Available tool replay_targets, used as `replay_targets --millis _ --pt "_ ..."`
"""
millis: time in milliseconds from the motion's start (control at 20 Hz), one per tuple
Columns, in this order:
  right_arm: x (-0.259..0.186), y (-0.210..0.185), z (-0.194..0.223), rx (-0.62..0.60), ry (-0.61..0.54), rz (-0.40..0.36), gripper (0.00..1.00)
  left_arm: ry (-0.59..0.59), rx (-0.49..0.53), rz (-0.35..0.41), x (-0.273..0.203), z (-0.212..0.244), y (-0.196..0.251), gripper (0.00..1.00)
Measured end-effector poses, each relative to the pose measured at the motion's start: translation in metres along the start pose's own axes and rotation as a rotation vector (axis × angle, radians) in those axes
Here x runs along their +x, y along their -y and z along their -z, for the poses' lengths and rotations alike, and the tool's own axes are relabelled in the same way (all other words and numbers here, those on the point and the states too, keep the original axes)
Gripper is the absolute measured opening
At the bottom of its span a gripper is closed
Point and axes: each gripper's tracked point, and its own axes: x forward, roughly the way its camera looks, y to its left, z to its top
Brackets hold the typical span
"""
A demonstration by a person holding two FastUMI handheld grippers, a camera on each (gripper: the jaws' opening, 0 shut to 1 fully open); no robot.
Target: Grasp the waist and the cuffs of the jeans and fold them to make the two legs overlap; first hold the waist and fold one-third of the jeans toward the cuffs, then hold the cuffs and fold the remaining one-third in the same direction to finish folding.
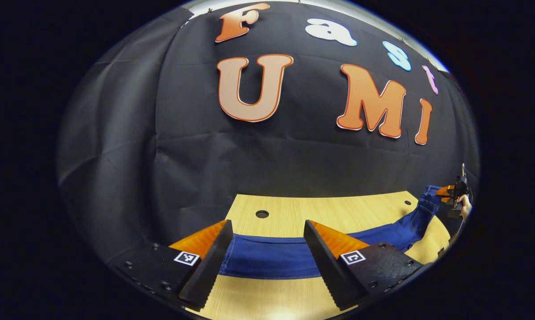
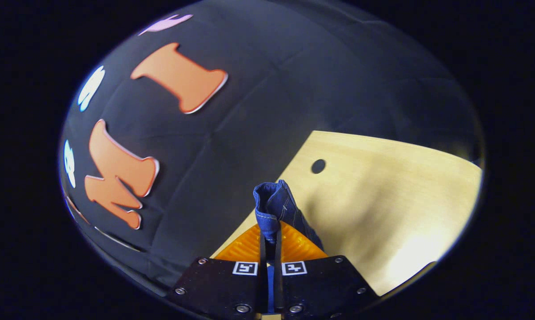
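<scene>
The jeans [image 1: 267, 260] lay across the wooden table [image 1: 347, 209], their far end small and hard to read at 3 o'clock. The left gripper [image 1: 266, 258] hovered spread wide, fingers straddling the denim without pinching it. The right gripper [image 2: 271, 249], tilted above the table, was clenched on a bunched denim edge that stuck up toward 12 o'clock.

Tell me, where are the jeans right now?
In the left gripper view the jeans lie across the table, between the open left gripper; the right gripper pinches their far end.

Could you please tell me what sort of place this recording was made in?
Probably a staged recording booth: a black cloth wall behind a pale wooden table, with jeans laid out for folding.
</scene>
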Motion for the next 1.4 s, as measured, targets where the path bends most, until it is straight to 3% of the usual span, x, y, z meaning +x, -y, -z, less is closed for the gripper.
replay_targets --millis 250,600,900,1200,1400 --pt "-0.001 -0.108 0.074 -0.094 -0.05 -0.078 0.05 -0.005 -0.045 0.062 0.001 0.004 -0.013 0.98" --pt "0.006 -0.201 0.199 -0.177 -0.179 -0.134 0.05 -0.014 -0.075 0.103 0.003 0.01 -0.027 0.98" --pt "0.013 -0.215 0.292 -0.277 -0.297 -0.11 0.06 -0.042 -0.092 0.11 0.003 0.011 -0.029 0.98" --pt "0.04 -0.179 0.391 -0.422 -0.442 -0.008 0.06 -0.094 -0.111 0.116 0.004 0.018 -0.026 0.98" --pt "0.045 -0.161 0.411 -0.579 -0.478 0.03 0.05 -0.117 -0.125 0.114 0.005 0.024 -0.025 0.98"
